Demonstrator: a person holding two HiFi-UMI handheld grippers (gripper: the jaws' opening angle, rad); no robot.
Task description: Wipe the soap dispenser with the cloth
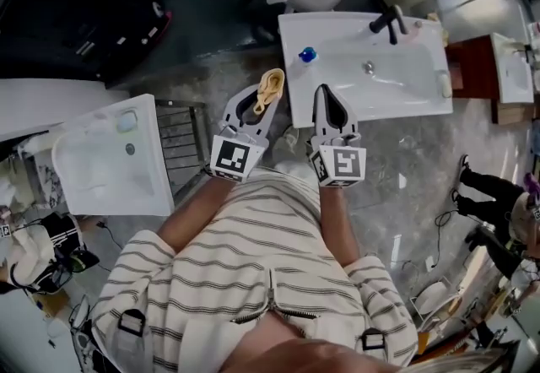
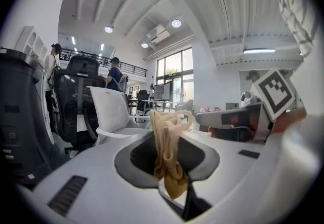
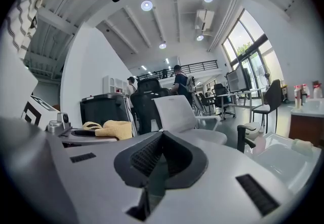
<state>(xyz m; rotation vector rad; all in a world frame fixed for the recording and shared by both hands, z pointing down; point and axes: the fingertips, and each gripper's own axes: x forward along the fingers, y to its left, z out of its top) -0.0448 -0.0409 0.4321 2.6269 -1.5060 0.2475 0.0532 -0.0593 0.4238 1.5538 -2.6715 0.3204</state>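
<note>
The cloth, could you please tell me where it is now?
The cloth is clamped in the left tool, left of centre in the head view, just off the left edge of the white sink, beside the right tool.

Yellow cloth (image 2: 169,147), bunched, pinched upright in left gripper (image 1: 269,91)

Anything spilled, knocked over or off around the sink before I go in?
Nothing stands out. The cloth is bunched in the left gripper's jaws, the right gripper is shut and empty, and the white sink shows no spill, with a small blue item on its rim.
</note>
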